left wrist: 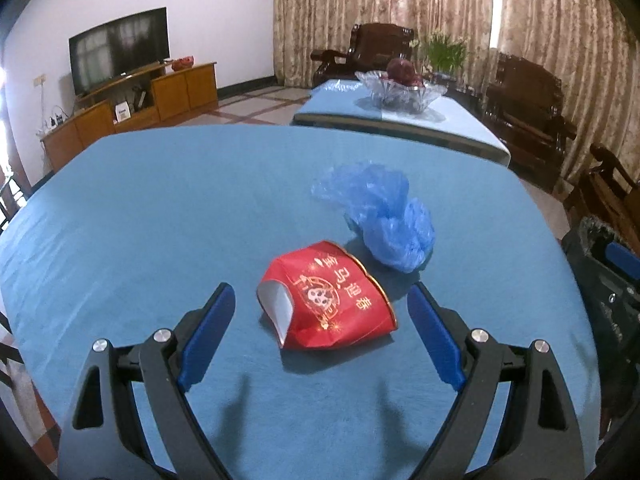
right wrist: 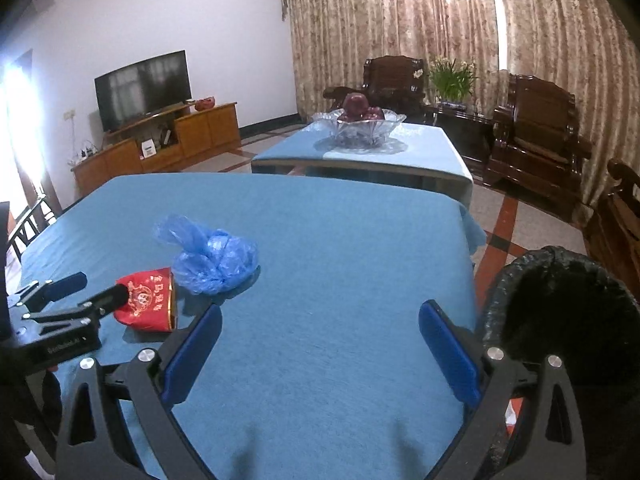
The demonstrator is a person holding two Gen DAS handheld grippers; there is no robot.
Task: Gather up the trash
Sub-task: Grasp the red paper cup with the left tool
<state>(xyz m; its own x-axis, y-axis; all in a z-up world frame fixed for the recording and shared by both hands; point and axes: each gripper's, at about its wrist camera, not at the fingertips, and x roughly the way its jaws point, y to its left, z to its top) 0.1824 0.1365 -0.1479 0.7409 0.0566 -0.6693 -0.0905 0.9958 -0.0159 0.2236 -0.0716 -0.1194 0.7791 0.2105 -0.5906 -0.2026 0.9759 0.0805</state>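
The crumpled red foil snack wrapper [left wrist: 326, 296] lies on the blue-clothed counter [left wrist: 160, 208], just before the knotted blue plastic bag [left wrist: 384, 216]. It looks light, crinkly and slippery, best pinched across its flattened middle. Left claw [left wrist: 322, 330] and right claw [right wrist: 320, 346] both gape, empty.

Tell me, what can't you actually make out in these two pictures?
- Inside of the black-lined bin, right wrist view: too dark to see the contents; the fingers cover its lower edge.
- Red packet, right wrist view: partly hidden by the left gripper.
- Crumpled blue bag, both views: anything inside is hidden.
- Items on the TV cabinet: too small.
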